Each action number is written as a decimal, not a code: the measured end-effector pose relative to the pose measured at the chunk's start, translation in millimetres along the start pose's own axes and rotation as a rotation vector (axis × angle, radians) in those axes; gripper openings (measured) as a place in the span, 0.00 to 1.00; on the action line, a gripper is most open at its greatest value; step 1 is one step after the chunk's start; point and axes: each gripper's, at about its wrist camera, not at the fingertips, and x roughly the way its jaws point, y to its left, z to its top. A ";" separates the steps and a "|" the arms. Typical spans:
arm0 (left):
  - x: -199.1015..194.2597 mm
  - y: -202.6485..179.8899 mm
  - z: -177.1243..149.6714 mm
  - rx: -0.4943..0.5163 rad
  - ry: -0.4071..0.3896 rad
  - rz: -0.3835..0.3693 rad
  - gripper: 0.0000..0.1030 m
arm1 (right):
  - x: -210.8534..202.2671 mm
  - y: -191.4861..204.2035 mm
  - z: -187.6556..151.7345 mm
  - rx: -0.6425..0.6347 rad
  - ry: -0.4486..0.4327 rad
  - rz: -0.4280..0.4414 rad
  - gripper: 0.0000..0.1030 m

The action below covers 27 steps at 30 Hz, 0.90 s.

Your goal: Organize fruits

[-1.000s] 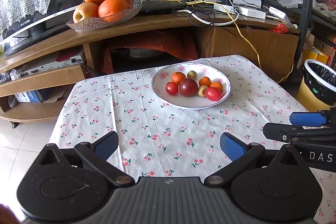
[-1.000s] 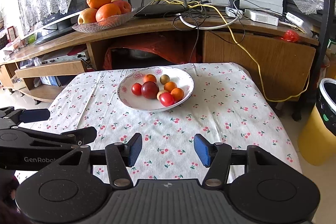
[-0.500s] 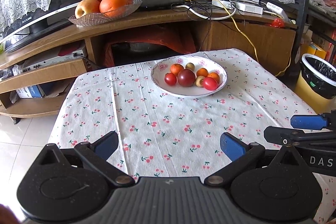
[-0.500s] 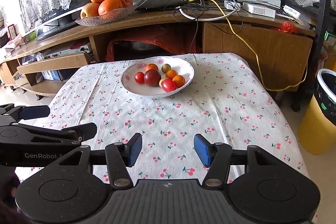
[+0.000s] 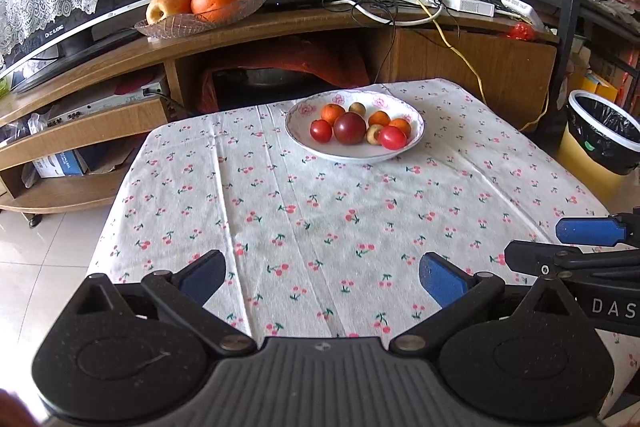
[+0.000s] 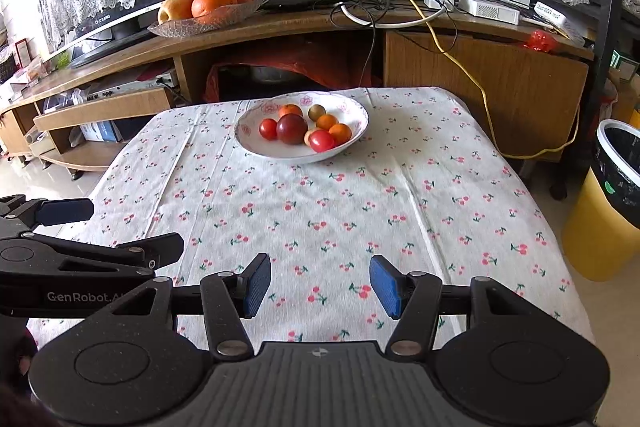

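The plate (image 5: 416, 131) of small fruits (image 5: 350, 128) sits at the far end of the table (image 5: 320, 219). Some fruits hide behind others (hard to name). The left gripper (image 5: 322, 277) and right gripper (image 6: 320, 285) hang over the near edge, side by side, both wide open, holding nothing.

"genrobot" on left gripper (image 6: 92, 231); "das" on right gripper (image 5: 568, 243)

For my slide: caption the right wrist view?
Open right gripper faces white floral plate of small fruits on cherry-print tablecloth.
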 end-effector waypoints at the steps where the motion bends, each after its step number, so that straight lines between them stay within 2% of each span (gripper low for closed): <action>1: -1.3 -0.3 -1.2 0.001 0.000 0.002 1.00 | -1.5 0.4 -1.5 0.000 0.001 0.000 0.50; 10: -10.7 -2.9 -9.0 0.011 -0.003 0.006 1.00 | -12.2 3.2 -11.8 -0.003 0.000 -0.010 0.53; 27: -20.4 -2.3 -19.0 0.025 0.006 0.033 1.00 | -21.2 0.7 -21.6 0.007 0.007 -0.028 0.54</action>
